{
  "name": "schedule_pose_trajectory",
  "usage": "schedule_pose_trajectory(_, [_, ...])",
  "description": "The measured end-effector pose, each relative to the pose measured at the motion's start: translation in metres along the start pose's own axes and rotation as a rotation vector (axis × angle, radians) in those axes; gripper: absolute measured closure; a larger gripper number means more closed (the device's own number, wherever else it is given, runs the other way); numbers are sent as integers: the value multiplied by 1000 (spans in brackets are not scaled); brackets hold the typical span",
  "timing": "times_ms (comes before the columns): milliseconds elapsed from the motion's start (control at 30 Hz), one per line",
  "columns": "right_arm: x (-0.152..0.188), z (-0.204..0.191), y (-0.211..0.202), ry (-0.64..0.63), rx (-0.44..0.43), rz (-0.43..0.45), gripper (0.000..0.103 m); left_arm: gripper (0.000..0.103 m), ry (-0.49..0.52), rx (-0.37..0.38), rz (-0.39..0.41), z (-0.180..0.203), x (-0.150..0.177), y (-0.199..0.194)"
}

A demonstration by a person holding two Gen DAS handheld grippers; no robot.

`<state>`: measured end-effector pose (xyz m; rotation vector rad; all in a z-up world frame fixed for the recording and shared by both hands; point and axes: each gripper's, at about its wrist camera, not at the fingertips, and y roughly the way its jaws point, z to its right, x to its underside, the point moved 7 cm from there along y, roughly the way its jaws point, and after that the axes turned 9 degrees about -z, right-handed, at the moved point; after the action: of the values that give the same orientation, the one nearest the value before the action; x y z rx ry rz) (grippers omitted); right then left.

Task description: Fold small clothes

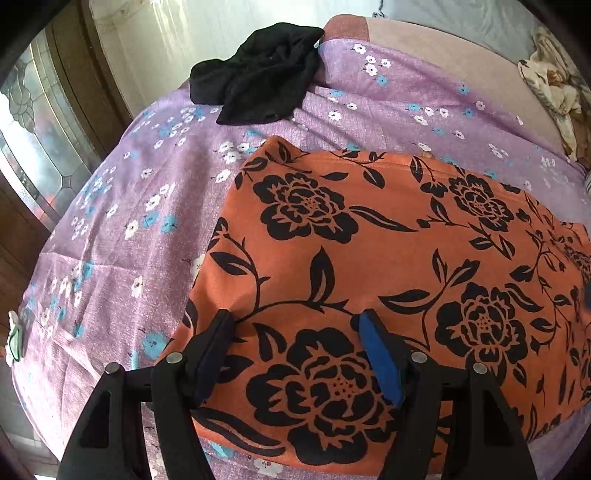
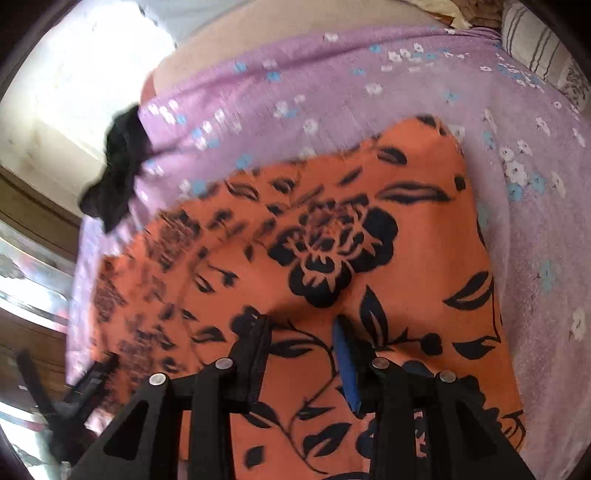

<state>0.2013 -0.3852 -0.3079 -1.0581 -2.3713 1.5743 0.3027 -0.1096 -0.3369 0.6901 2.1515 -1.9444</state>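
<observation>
Orange cloth [image 1: 369, 258] lies flat on bed [image 1: 110, 240], right under you. Left hand-held gripper [image 1: 295, 325] open wide over near edge; right hand-held gripper [image 2: 303, 325] half open, gripping nothing.

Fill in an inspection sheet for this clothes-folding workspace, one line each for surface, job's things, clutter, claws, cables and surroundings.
Surface: bed under a purple flowered sheet, slightly wrinkled.
Job's things: orange garment with black flowers lying spread flat; crumpled black garment beyond it near the sheet's far edge.
Clutter: patterned cloth at the far right edge; striped cushion.
Claws: left claw open over the orange garment's near left corner; right claw with jaws apart above the same garment, no fabric seen pinched.
Cables: nothing seen.
Surroundings: wooden door with patterned glass to the left; pale wall behind.
</observation>
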Motion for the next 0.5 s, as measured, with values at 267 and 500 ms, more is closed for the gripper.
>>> schedule_pose_trajectory(267, [-24, 29, -18, 135, -62, 93, 65, 32, 79, 23, 68, 20, -2, -14])
schedule_pose_trajectory(500, [-24, 53, -2, 244, -88, 28, 65, 28, 124, -15, 56, 31, 1, -5])
